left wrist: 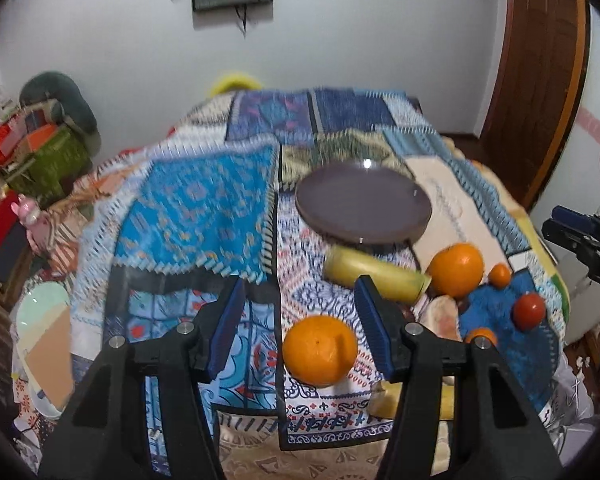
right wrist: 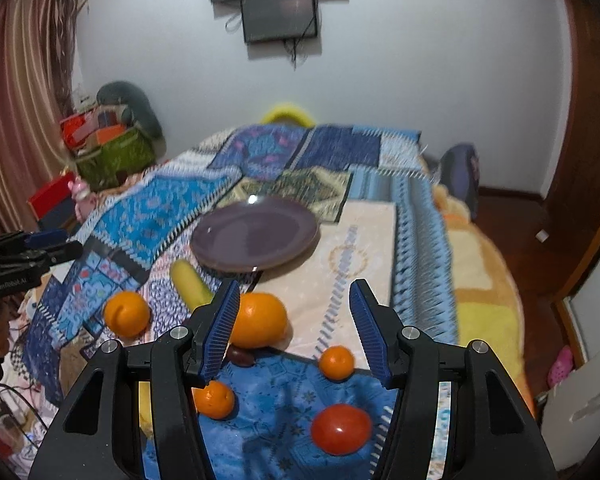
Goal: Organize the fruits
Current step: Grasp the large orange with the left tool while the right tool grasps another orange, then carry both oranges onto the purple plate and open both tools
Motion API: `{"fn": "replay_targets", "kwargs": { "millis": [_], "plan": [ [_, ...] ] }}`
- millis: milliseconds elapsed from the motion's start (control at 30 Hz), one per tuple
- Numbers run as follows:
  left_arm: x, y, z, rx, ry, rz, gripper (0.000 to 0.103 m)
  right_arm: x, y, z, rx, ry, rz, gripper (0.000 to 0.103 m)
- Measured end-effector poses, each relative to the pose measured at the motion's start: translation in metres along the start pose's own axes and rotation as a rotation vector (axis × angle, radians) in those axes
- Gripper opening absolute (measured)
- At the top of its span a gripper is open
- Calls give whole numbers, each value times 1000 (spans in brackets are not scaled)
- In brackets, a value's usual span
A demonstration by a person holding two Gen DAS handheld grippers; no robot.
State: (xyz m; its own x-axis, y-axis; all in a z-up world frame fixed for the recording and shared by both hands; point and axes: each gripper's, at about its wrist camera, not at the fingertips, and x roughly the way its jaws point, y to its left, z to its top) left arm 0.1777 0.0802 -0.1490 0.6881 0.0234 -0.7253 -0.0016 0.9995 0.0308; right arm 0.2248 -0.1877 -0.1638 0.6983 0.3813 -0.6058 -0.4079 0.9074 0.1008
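Both my tongs are spread wide with nothing in them, hovering over the bed's patchwork quilt (right wrist: pixel 172 216).

Going left to right, my left tongs (left wrist: pixel 300 320) sit over a big orange (left wrist: pixel 319 350), which shows between the blue pads, though I can't tell if anything touches it. Past their tips lies a yellow-green banana-ish fruit (left wrist: pixel 374 274), long axis running from far-left to near-right, its far end just in front of the purple plate (left wrist: pixel 362 202). Another yellow piece (left wrist: pixel 388 400) peeks out behind the right finger, mostly hidden.

Further right, my right tongs (right wrist: pixel 294 328) frame the rest. My count from that view: two big oranges, the one I mentioned (right wrist: pixel 127 314) and another (right wrist: pixel 260 320) right beside the left pad; two small mandarins (right wrist: pixel 214 400) (right wrist: pixel 337 362); one red tomato (right wrist: pixel 341 429) nearest the camera; and one small dark fruit (right wrist: pixel 242 356) tucked under the second big orange. The plate (right wrist: pixel 256 234) holds no fruit.
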Motion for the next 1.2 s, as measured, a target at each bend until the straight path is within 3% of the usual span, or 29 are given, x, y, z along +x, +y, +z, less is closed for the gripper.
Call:
{"fn": "replay_targets", "kwargs": {
  "millis": [100,333,767,1000,1200],
  "plan": [
    [18,2,-4,1,39,2,69,19,-1,-2,10,53,27,65],
    [48,-2,-13,35,114,-25,75,54,7,-5,-14,132,56,72],
    [93,-6,-33,16,227,-87,75,105,19,-15,-40,254,109,74],
    [98,-4,-35,-15,223,-117,74,119,21,-19,-31,284,124,74],
    [97,-6,-34,-33,228,-145,66,125,22,-21,-35,298,134,68]
  ]
}}
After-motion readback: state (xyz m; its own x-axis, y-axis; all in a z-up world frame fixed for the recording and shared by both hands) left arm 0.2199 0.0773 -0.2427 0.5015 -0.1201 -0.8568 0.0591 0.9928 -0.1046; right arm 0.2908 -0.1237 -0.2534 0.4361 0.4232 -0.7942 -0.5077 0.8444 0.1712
